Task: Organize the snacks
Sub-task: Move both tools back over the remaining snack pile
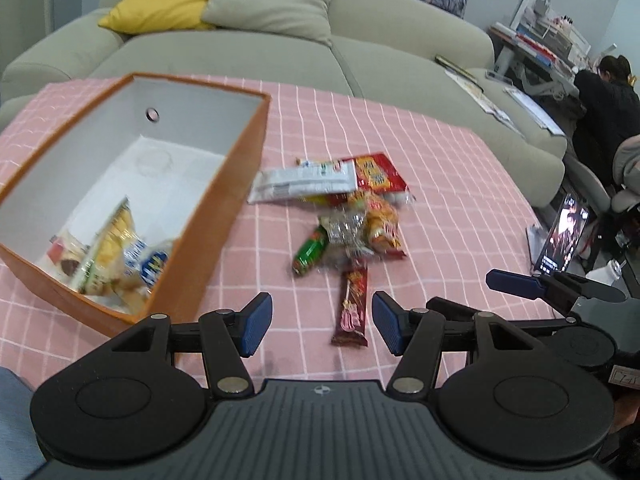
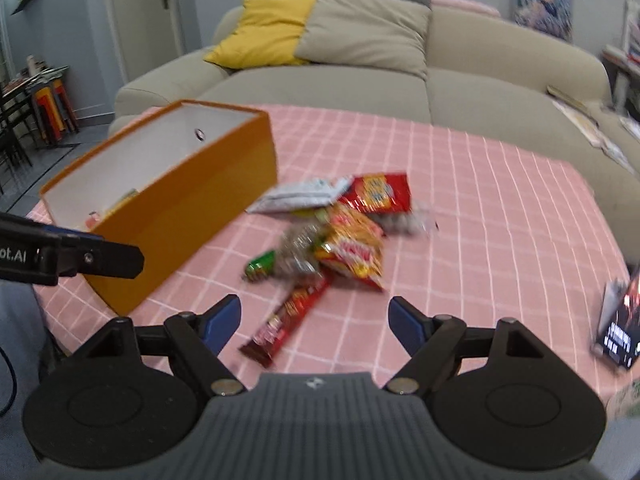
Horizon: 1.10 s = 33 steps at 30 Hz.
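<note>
— What lies ahead of the right tool (image 2: 314, 326)?

— A long brown-red snack bar (image 2: 286, 320) on the pink checked surface (image 2: 480, 220), seen between its blue pads, which stand wide apart and touch nothing.

— And beyond that?

— A blurred heap of snack packets (image 2: 344, 232): red, yellow, a green one, a white one at the back.

— The orange box (image 2: 180, 216)?

— Left of the heap, open-topped, white inside. The left tool's dark finger (image 2: 100, 260) pokes in front of it.
</note>
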{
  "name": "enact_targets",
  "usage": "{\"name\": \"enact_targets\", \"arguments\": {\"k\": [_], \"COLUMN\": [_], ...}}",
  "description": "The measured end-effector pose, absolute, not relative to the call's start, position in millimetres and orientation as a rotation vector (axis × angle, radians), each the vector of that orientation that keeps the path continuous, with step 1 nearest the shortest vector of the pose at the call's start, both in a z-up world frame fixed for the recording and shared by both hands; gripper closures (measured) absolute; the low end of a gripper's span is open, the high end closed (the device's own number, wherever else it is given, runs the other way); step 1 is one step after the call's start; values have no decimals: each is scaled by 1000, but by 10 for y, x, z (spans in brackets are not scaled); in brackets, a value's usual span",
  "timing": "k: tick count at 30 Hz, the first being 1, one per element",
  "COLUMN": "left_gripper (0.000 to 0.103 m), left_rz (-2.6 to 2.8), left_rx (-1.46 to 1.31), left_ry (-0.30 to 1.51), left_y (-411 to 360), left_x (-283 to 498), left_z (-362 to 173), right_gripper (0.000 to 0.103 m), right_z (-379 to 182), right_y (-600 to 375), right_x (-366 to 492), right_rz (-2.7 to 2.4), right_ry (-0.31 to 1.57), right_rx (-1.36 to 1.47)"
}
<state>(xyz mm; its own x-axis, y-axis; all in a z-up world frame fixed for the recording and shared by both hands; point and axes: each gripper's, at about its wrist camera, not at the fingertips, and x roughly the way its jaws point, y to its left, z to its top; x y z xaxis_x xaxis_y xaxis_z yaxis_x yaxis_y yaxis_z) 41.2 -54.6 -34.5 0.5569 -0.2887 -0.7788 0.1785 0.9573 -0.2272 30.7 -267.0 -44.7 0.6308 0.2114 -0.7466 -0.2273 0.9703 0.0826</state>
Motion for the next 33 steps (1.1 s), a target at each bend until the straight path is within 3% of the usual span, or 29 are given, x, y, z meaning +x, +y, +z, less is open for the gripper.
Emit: {"name": "enact_targets", "arguments": {"k": [2,5,10,20,33], "left_gripper": [35,35,37,37,45], "left_rz": [-282,-286,-291,-288,-299], "left_rx": [-129,-133,-144,-167,-194], "left_ry": [950,975,1001,984,1028], "left_y": [-580,-618,-706,-809,-886], "left_x": [419,475,573,905,1348], "left_z": [-412,-493,-626,-665,-788], "right_gripper": [27,38,43,45,45], "right_z": [-533,-668,-812,-895,-907], "right_y": [-2702,-2762,-2942,-2748,-2874], "right_x": [329,373,438,730,1301], "right_rz": [217,150,92,176,211], "right_ry": [869,922,989,927,891], "right_rx": [-3,7,95,6,82]}}
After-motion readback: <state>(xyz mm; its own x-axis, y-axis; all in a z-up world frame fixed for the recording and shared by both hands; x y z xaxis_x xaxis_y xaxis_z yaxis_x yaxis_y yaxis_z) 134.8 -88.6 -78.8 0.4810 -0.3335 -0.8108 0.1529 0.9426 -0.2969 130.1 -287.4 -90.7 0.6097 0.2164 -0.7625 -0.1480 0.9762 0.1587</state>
